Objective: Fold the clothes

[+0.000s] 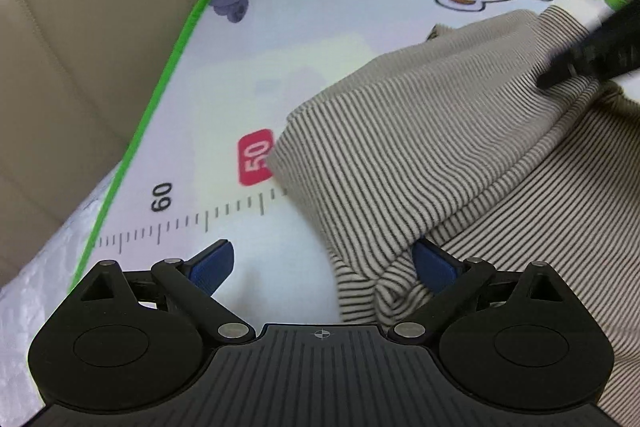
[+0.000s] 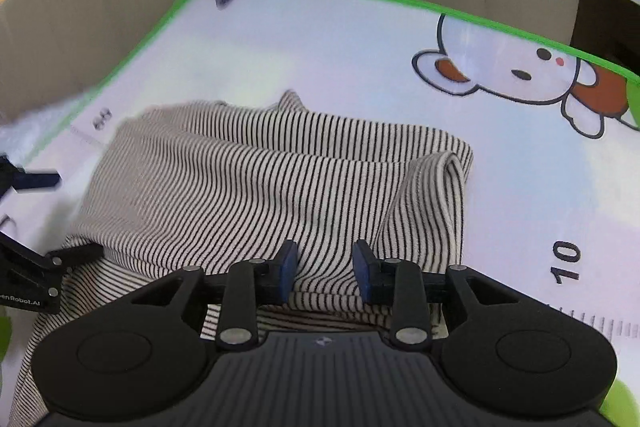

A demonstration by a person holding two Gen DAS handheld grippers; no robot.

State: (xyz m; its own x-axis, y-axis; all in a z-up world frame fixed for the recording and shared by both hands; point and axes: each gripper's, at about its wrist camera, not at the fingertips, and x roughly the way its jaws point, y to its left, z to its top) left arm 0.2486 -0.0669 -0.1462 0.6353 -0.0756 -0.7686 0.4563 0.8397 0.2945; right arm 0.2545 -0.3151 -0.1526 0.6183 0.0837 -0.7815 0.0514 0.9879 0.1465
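Note:
A cream shirt with thin dark stripes (image 1: 440, 131) lies partly folded on a white mat with a green border (image 1: 248, 75). My left gripper (image 1: 324, 263) is open at the shirt's left edge, its right finger under a fold of cloth. In the right wrist view the shirt (image 2: 260, 187) lies bunched in the middle of the mat (image 2: 340, 39). My right gripper (image 2: 325, 267) is partly open just above the shirt's near edge, with cloth showing between its fingers but not pinched. The right gripper shows as a dark blur (image 1: 592, 47) in the left view.
A beige padded sofa back (image 1: 100, 27) rises behind the mat. The mat carries a printed ruler (image 1: 180, 223), a red 50 label (image 1: 256, 157) and a cartoon dog (image 2: 520, 75). The left gripper (image 2: 32, 267) shows at the left edge of the right view.

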